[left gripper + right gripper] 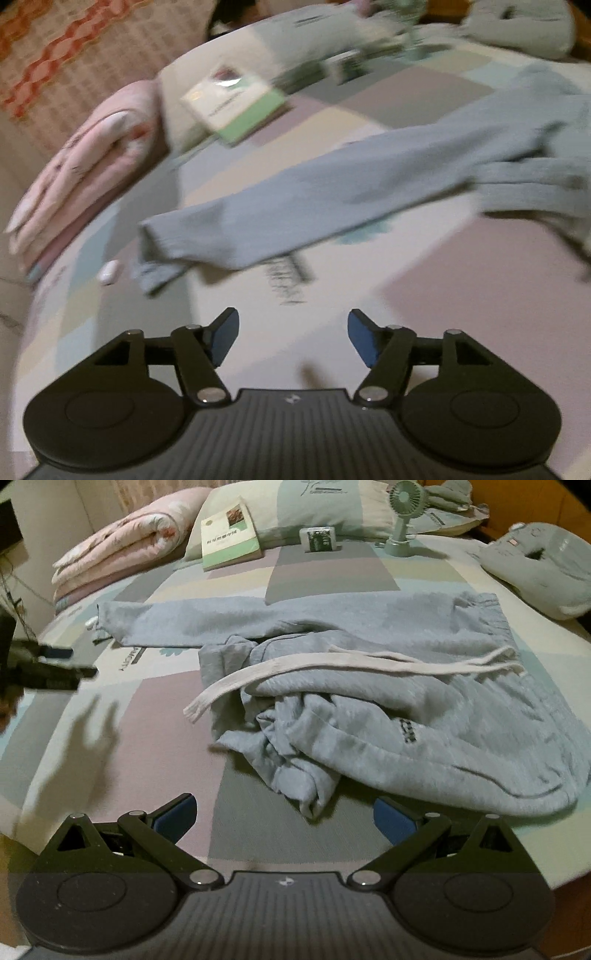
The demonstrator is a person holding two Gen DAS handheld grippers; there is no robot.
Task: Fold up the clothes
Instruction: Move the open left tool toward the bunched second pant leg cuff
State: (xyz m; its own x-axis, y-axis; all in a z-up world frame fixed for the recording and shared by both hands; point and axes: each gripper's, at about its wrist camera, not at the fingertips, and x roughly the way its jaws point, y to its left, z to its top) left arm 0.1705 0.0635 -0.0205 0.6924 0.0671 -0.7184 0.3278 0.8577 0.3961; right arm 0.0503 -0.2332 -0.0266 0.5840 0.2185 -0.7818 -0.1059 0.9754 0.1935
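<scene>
At far left a folded pink quilt [122, 539] lies along the edge of the bed [155, 709], with a book [229, 535] propped on a pillow [314, 513] behind it. The left tool [291, 341] hangs over bare sheet, jaws spread and nothing between them; in the right wrist view it shows as a dark, blurred shape at the left edge [55, 664]. Just beyond it lies the cuff [159, 240] of one leg of the grey pants [369, 686]. That leg runs straight across the bed from left to right, laid flat, a small white object [109, 272] near its end.

In the middle the other leg is bunched into a heap of folds, and a white drawstring [295, 668] trails loose across it toward the left. The right tool [284, 818] hovers near the nearest fold of this heap, jaws wide apart, gripping nothing.

To the right sits the elastic waistband [484, 616]. Farther back stand a small box [320, 538] and a desk fan [404, 517], and a grey garment [543, 561] lies at far right.

The step in hand appears to be spreading the pants flat before any fold: one leg is out, the other is not. The next move likely calls for the right tool to pinch the hem buried in the crumpled heap and draw it left, alongside the straight leg, while the left tool steadies or takes the laid-out cuff. The drawstring may snag and should be tucked clear.
</scene>
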